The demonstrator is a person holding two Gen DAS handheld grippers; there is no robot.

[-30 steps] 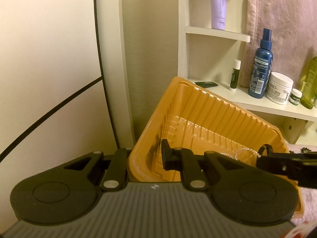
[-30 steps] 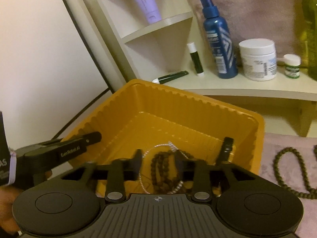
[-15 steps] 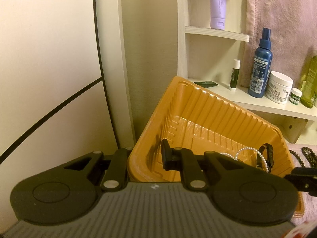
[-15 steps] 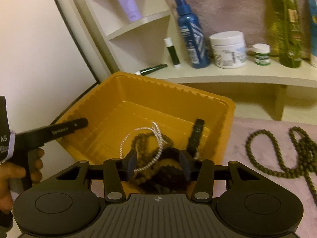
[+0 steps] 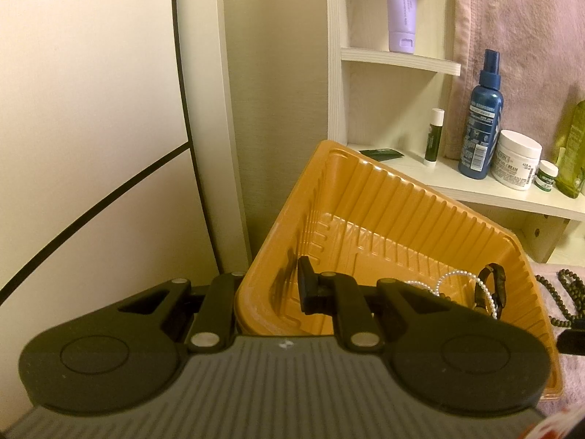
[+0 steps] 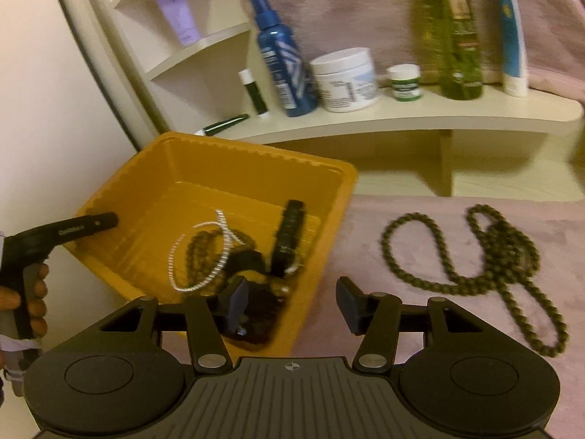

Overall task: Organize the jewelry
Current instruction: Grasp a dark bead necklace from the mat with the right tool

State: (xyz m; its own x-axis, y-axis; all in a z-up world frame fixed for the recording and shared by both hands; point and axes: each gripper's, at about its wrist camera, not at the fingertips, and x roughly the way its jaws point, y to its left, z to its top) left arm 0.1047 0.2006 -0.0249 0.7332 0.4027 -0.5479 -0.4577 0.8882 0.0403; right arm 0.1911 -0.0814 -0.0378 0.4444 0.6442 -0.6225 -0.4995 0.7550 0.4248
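The orange plastic tray (image 5: 365, 197) sits tilted, and my left gripper (image 5: 268, 287) is shut on its near left wall. From the right wrist view, the left gripper (image 6: 95, 221) shows at the tray (image 6: 256, 157) rim, held by a hand. Inside lie a white pearl bracelet (image 6: 219, 252), dark bead strands (image 6: 197, 252) and a black strap (image 6: 289, 234). My right gripper (image 6: 292, 296) hangs over the tray's near right edge with its jaws opening and nothing between them. A long olive bead necklace (image 6: 475, 256) lies on the pink cloth (image 6: 384, 322) to the right.
A white shelf (image 6: 365, 124) behind the tray carries a blue spray bottle (image 6: 281, 62), a white jar (image 6: 345, 78), a small green-lidded jar (image 6: 404, 82), a tall green bottle (image 6: 451, 33) and a lip balm (image 6: 252, 91). A purple tube (image 5: 400, 3) stands higher up.
My right gripper has pulled back out of the tray and swung right, its jaws spreading. The dark beads that were between its fingers now lie in the tray. The left gripper has not moved.
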